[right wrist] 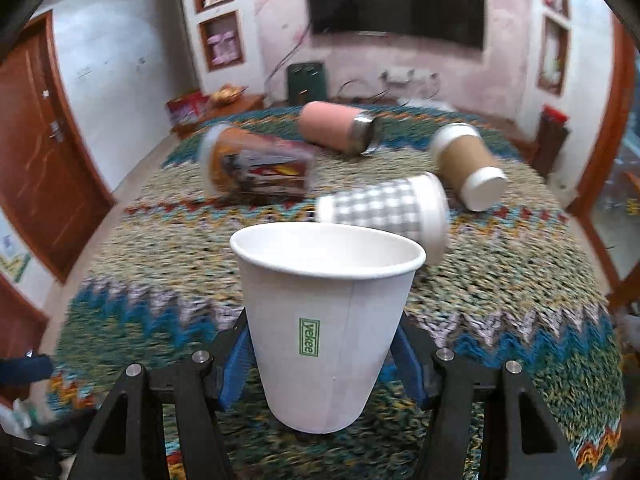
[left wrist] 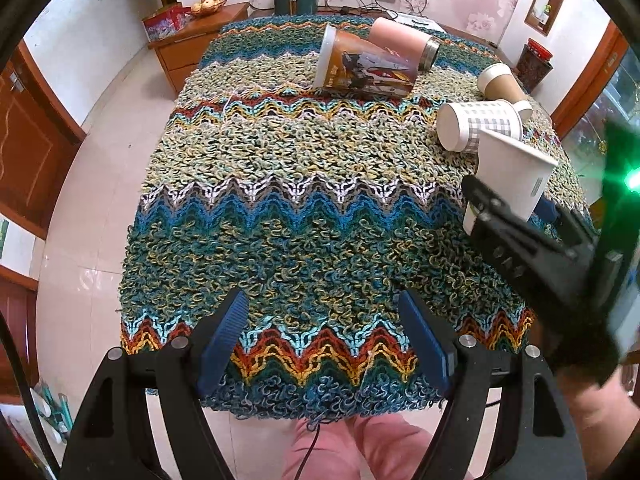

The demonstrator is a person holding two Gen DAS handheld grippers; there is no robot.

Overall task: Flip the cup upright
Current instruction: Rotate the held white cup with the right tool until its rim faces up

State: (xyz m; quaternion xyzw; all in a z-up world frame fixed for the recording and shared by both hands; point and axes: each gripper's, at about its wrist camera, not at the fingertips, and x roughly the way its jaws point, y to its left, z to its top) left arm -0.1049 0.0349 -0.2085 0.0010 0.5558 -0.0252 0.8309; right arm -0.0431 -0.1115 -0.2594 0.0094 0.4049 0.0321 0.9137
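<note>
Right wrist view: we hold the white paper cup point(right wrist: 326, 328) mouth-up between the right gripper point(right wrist: 320, 356) pads, above the table's point(left wrist: 304, 208) right edge; its interior looks empty. Beyond it, a checked cup point(right wrist: 384, 210), brown cup point(right wrist: 466, 166), printed cup point(right wrist: 260, 166) and pink tumbler point(right wrist: 336, 126) lie sideways. Our left gripper point(left wrist: 320, 336) hangs spread, empty, over the near edge.
</note>
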